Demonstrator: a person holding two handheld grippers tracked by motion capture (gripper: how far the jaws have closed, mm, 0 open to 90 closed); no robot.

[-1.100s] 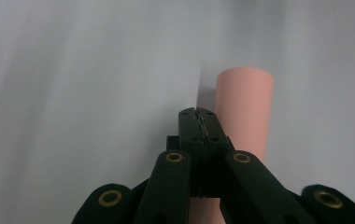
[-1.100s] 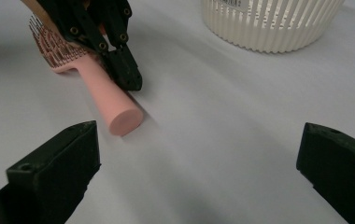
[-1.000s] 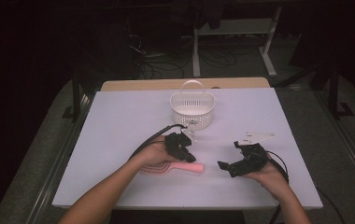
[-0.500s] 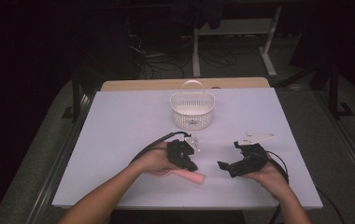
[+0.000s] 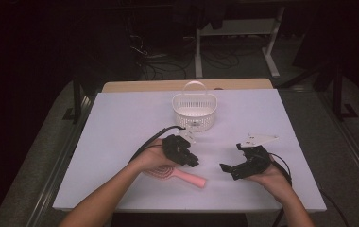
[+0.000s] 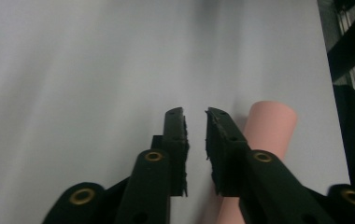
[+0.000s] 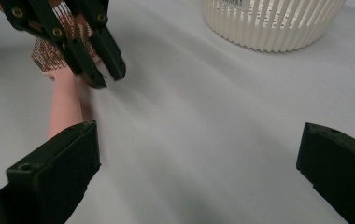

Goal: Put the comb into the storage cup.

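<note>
From above, your left gripper [image 5: 190, 160] hovers over the pink hairbrush [image 5: 187, 176], near of the basket [image 5: 194, 112].

Left gripper view: its jaws have just been opening, nothing between; widen them and straddle the handle [image 6: 264, 135].

Right gripper view: your right gripper [image 7: 199, 172] gapes empty.

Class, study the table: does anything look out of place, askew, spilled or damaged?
Nothing stands out. The pink brush lies flat on the table, undamaged, beside the left claw, whose jaws have just been opening with nothing between them. The white basket stands upright. Nothing is spilled.
</note>
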